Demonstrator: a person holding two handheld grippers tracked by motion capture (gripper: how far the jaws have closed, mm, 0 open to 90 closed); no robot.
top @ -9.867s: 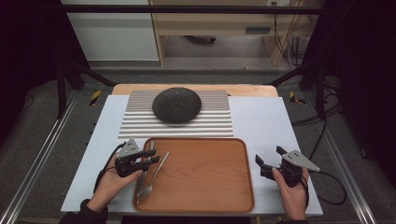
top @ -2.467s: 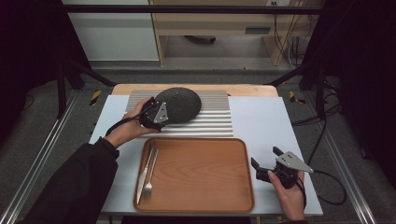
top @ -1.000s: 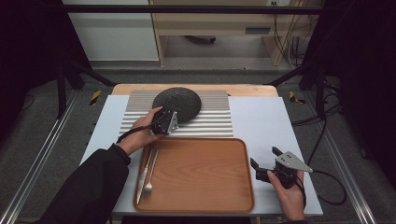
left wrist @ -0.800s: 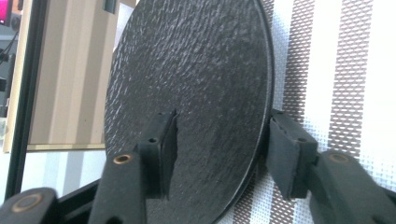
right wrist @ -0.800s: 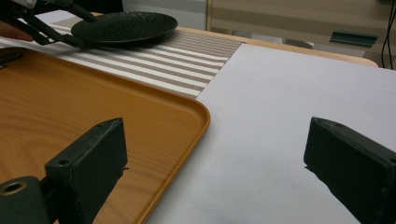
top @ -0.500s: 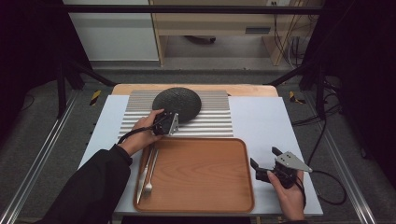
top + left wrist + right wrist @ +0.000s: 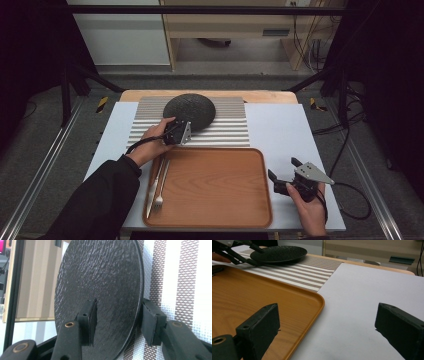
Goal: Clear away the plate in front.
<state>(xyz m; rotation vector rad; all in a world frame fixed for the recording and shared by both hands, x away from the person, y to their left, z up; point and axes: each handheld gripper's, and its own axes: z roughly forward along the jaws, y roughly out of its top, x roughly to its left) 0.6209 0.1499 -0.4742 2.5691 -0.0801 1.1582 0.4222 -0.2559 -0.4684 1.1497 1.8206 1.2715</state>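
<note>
While the plate (image 7: 100, 285) lies on the striped mat (image 7: 235, 127), the left claw (image 7: 116, 320) clamps its rim.

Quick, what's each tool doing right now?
Left tool: jaws just closed in on the black plate rim; firm grip cannot be told.
Right tool: open, empty.

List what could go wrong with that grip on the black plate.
1. The left gripper straddles only the near rim of the black plate; the left gripper view shows one jaw over it and one under, so a lift may tilt it or let it slip.
2. A dragged plate might ruck the striped mat.
3. The fork and knife lie at the wooden tray's left edge, so a plate set down there could land on them.
</note>
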